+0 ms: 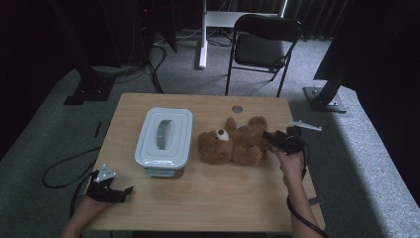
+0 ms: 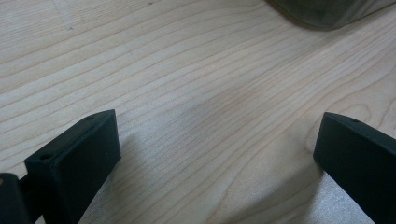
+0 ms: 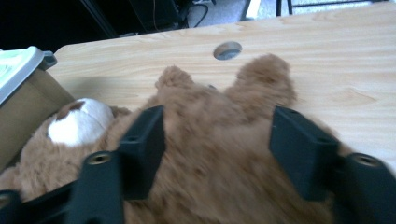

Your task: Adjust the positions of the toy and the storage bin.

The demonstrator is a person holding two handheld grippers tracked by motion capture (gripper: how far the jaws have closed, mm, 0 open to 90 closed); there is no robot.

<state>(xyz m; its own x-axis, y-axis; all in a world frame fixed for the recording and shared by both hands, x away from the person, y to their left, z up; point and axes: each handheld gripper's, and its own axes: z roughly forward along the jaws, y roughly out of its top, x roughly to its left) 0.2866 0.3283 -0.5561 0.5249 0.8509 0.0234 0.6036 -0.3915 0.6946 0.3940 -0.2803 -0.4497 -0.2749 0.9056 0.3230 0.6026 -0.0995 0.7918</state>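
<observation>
Teddy bear (image 1: 233,142) lies on its back mid-desk (image 1: 208,198), beside lidded box (image 1: 164,135) — right gripper (image 1: 271,139) at its leg end, jaws released, straddling fur; left gripper (image 1: 124,191) parted, well apart.

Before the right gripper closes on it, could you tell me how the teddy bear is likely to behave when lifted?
The teddy bear looks plush and thick-furred, so it will probably squash between the right gripper pads rather than resist. Its limbs sprawl loosely on the table, so they would likely dangle. It seems light for its size and, lying flat, unlikely to roll.
</observation>
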